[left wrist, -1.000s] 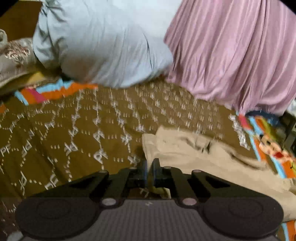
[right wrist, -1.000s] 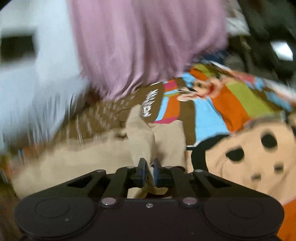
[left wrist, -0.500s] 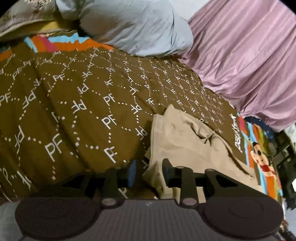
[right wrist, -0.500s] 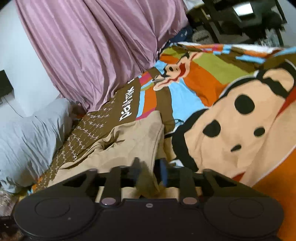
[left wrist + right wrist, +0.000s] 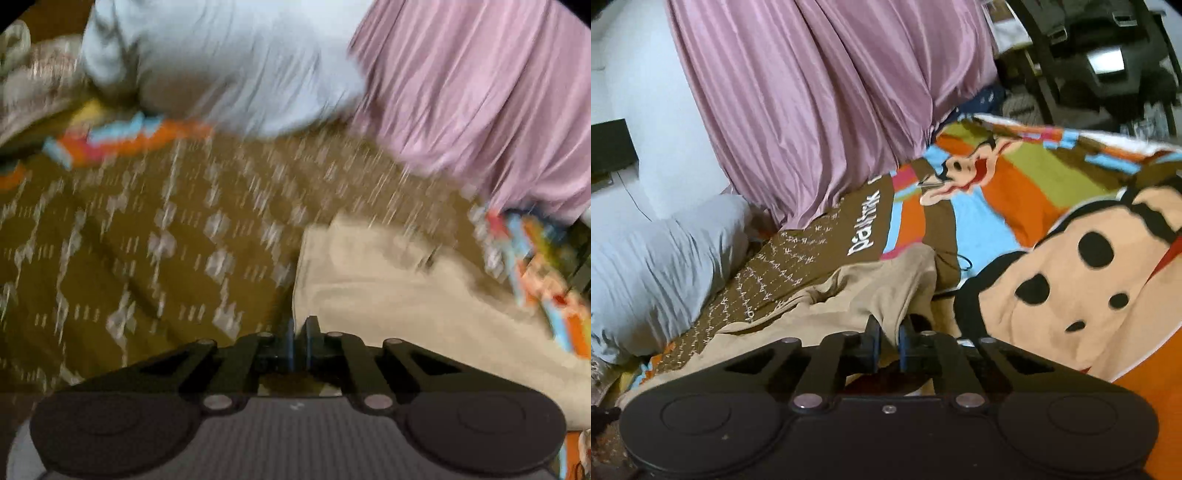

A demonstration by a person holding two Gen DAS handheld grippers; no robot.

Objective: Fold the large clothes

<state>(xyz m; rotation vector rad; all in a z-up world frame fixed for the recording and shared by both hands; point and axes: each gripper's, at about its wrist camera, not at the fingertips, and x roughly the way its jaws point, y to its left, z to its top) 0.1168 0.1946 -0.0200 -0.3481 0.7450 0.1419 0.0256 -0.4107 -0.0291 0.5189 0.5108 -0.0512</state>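
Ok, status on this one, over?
Both grippers just closed: left gripper at beige garment edge, right gripper pinching a fold. Nothing blocking.

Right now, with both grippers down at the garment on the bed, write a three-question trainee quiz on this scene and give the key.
1. True or false: the beige garment lies on a bare wooden floor.
2. What hangs behind the bed? A) pink curtain B) mirror C) bookshelf
3. Fill in: the right gripper is ____ on a fold of the garment.

Key: 1 false, it lies on the brown patterned bedspread. 2 A. 3 shut; its jaws have just been closing with cloth between them. The left gripper, also just closed, sits at the garment's edge; that view is too blurred to confirm a hold.
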